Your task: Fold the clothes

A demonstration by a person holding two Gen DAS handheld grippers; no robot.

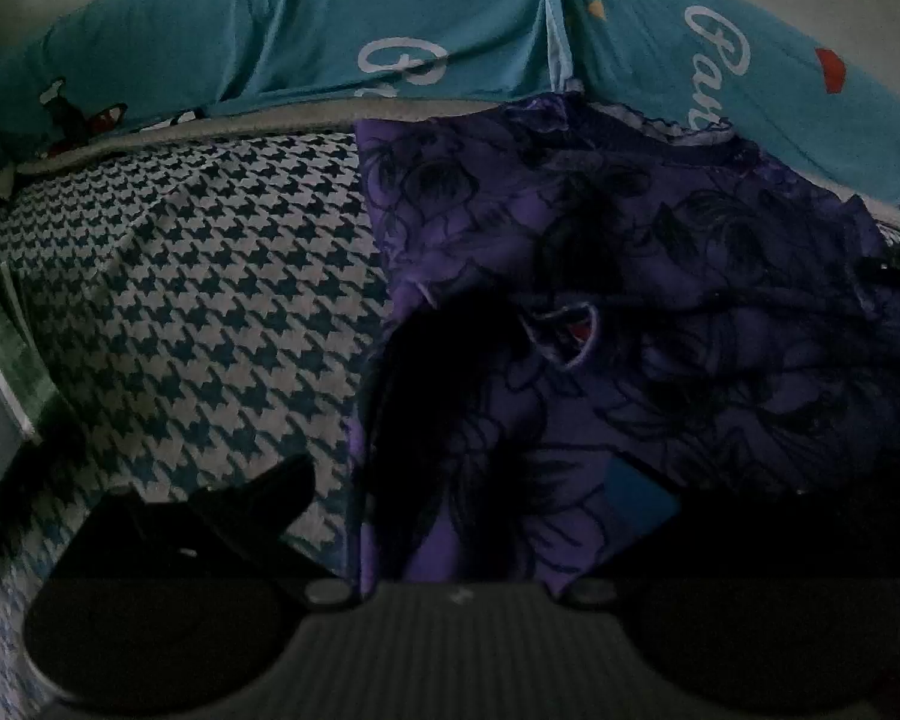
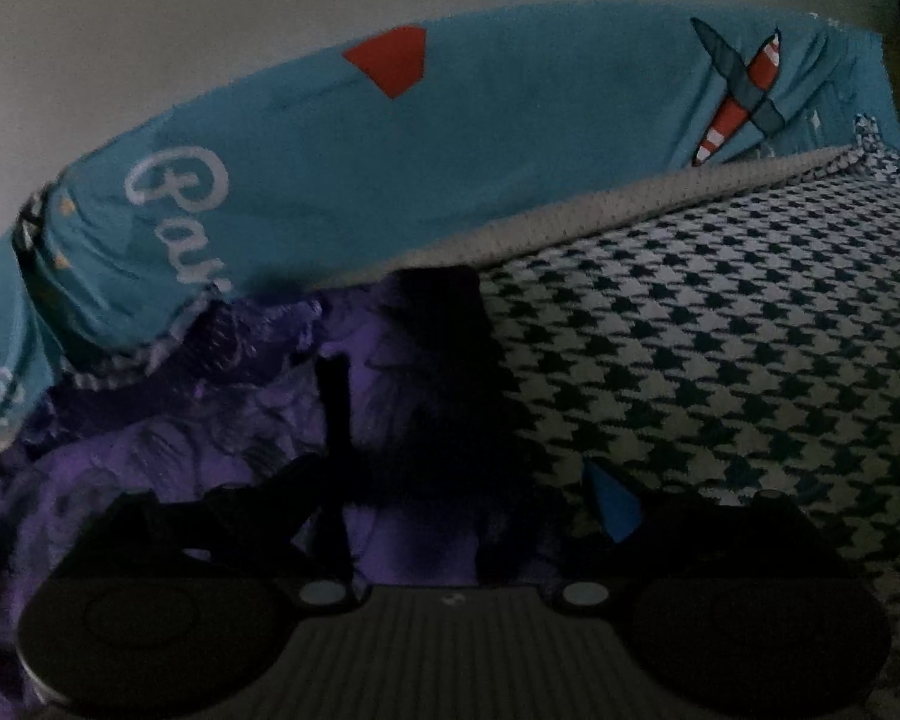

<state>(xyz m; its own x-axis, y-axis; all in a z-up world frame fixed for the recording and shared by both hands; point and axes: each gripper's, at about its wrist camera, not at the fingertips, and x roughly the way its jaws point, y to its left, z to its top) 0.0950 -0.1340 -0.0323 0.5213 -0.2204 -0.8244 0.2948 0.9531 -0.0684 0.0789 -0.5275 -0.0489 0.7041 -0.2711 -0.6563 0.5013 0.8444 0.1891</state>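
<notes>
A purple garment [image 1: 660, 276] with a dark floral print lies rumpled on the houndstooth bed cover [image 1: 210, 300]; its far edge touches the teal bolster. My left gripper [image 1: 462, 486] is low over the garment's near left edge, its fingers wide apart, with purple cloth lying loose between them. In the right wrist view the same purple garment [image 2: 168, 420] fills the lower left. My right gripper [image 2: 444, 480] stands open over its right edge, with cloth and deep shadow between the fingers and nothing pinched. The blue pad [image 2: 612, 498] of its right finger hangs over the bed cover [image 2: 720, 360].
A long teal bolster [image 1: 270, 42] with white script and red shapes runs along the back of the bed, also as the teal bolster [image 2: 450, 150]. A pale wall [image 2: 150, 30] rises behind it. A thin dark strap [image 2: 336, 414] lies across the garment. The scene is dim.
</notes>
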